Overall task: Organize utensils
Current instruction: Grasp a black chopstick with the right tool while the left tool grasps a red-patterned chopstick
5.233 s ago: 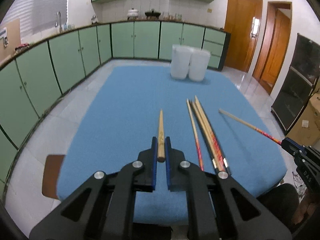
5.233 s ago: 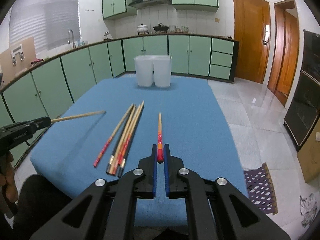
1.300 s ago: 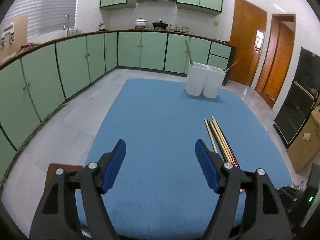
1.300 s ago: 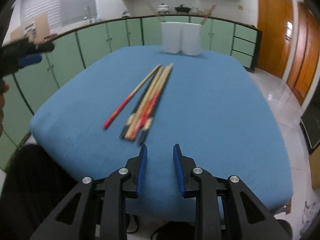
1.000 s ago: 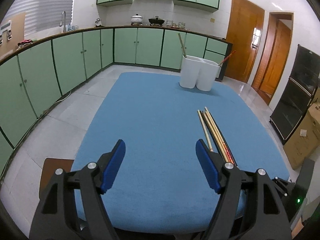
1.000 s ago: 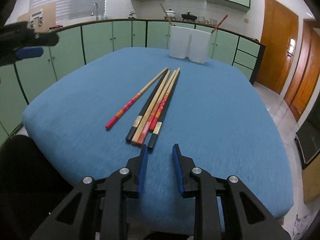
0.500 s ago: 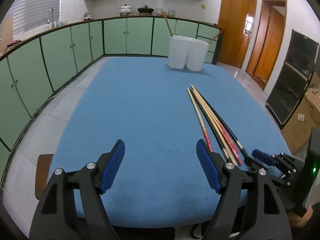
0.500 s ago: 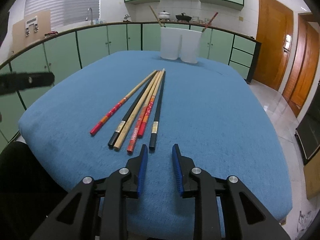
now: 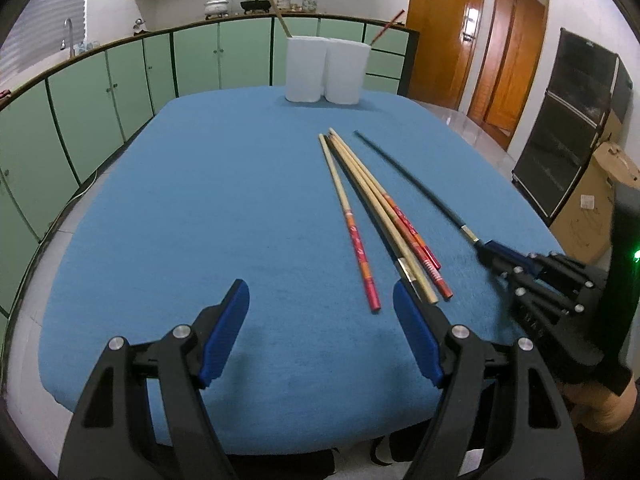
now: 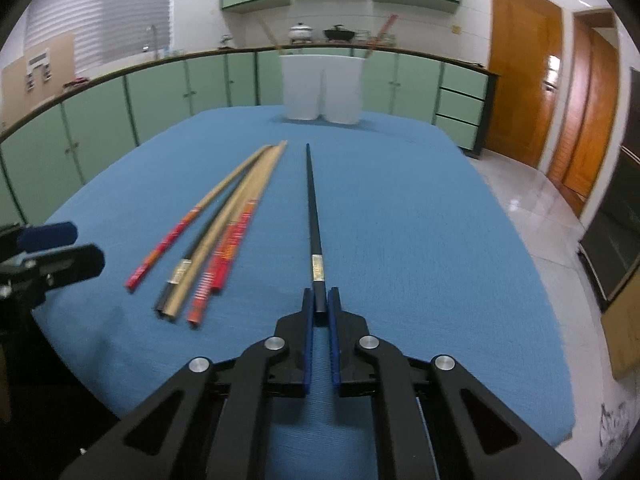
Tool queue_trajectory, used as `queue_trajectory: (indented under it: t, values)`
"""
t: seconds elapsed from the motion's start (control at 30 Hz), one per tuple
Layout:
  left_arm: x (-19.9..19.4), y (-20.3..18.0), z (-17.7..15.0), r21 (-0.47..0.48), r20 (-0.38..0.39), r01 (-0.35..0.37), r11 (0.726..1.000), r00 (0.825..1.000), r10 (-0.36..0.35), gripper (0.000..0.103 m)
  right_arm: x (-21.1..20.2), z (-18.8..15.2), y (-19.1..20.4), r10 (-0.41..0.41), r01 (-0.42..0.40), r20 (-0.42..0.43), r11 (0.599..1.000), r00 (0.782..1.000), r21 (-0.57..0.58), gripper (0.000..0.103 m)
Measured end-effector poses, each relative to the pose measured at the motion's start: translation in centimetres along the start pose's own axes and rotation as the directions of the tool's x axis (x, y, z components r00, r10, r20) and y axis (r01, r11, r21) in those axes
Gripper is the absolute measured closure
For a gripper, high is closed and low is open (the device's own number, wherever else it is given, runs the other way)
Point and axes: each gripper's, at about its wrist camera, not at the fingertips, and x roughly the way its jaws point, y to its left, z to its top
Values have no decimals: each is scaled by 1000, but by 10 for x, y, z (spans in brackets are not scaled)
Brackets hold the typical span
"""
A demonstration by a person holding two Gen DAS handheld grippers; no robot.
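Black chopstick [image 10: 313,216], a moment ago lying in the bundle [image 10: 216,236] on the blue worktop [image 10: 420,220], now sits clamped in the right gripper [image 10: 320,312] jaws, pointing twelve o'clock at the white holders [image 10: 322,88], while the left gripper [image 9: 320,320] jaws gape empty.

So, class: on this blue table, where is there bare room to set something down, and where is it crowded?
Bare cloth lies left of the chopstick cluster, up to the white holders. More lies right of the black chopstick held in the right gripper. It is crowded around the cluster; the left gripper hovers open.
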Motion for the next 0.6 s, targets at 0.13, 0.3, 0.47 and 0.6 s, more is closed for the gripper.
queue_trajectory:
  t: [0.13,0.3,0.47,0.6]
  values:
    - [13,-11,-1,32,-12,-52,998,999,53,31,-3,-4,-13,-14,14,0,999,1000,34,96]
    - [29,-20,0,45,-23,-96,994,995,97,33,-5,-5,-14,-13,13,6,999,1000,30,96]
    - [31,-26,2,50,14,-115,992,993,114,59,-4,-4,-13,-15,15,14,1000,1000,25,96]
    - [30,-25,2,25,45,-133,991,990,132,98,-4,-5,-10,-25,25,18,1000,1000,14,96]
